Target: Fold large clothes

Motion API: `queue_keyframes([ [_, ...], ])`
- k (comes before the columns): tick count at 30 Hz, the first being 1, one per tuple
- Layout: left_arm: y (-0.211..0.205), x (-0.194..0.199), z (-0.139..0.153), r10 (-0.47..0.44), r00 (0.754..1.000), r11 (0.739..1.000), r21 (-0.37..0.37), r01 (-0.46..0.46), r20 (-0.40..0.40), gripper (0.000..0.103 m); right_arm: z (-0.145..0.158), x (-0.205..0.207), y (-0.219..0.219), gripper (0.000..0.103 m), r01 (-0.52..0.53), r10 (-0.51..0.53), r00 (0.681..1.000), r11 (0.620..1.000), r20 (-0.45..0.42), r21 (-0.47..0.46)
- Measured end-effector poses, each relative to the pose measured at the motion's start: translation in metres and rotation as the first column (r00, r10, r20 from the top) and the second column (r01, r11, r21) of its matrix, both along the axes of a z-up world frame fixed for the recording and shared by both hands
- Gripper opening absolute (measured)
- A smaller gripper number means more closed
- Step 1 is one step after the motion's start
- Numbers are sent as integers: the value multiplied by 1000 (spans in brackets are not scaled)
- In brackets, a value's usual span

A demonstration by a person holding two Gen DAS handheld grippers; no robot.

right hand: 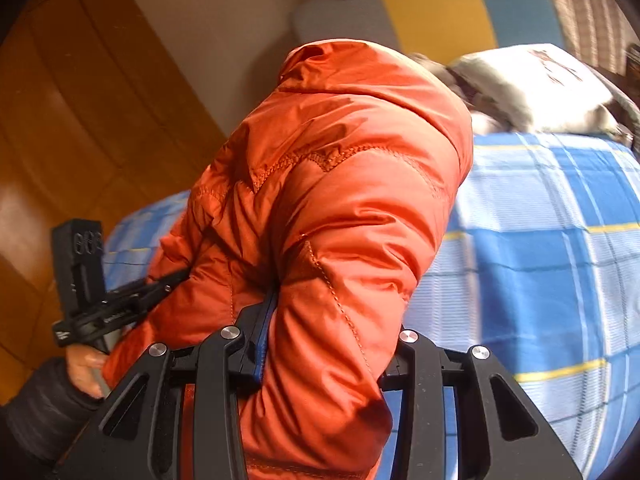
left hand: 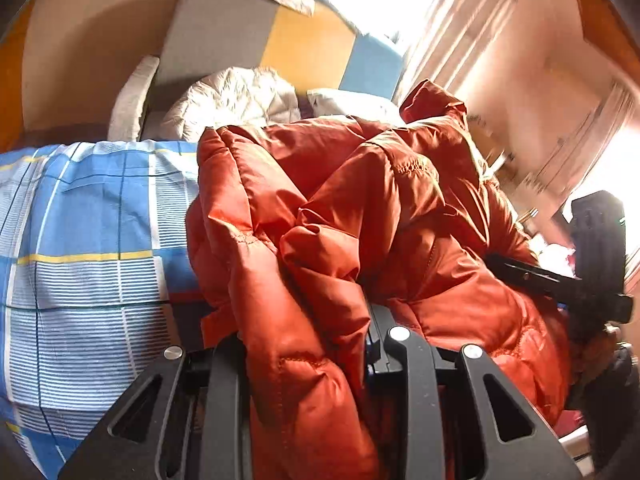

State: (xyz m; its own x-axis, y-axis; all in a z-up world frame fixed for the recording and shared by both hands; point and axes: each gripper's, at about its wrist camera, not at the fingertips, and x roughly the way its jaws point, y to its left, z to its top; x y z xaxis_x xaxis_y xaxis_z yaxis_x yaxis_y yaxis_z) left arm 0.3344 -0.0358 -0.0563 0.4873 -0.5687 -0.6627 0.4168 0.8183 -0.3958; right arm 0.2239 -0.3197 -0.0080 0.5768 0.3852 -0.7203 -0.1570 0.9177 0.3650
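Both tools are clamping an orange puffer jacket [left hand: 360, 220] above a bed: the left tool [left hand: 308, 360] is pinching a quilted fold that runs straight ahead of it, and the right tool [right hand: 324, 344] is gripping a bulging panel on the garment's far right side. The bunched jacket is hanging between them, its long axis running tool to tool, with neither hand clearly nearer. A blue checked bedsheet [left hand: 88, 240] is lying beneath; pillows and a wooden wardrobe [right hand: 80, 128] are framing the sunlit room.
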Motion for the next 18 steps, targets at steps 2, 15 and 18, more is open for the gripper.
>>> queue_keyframes([
  [2,-14,2,-4,7,1000,999,36,-7,-8,27,-15,2,-3,37,22,-23,1000,998,-21,-59],
  [15,-44,-11,-10,29,998,984,175,-37,49,33,-34,-5,-7,77,138,-146,989,952,-8,-272],
  [18,-43,-13,-6,39,998,984,173,-48,52,36,-13,-18,11,77,212,-201,977,901,69,-378],
])
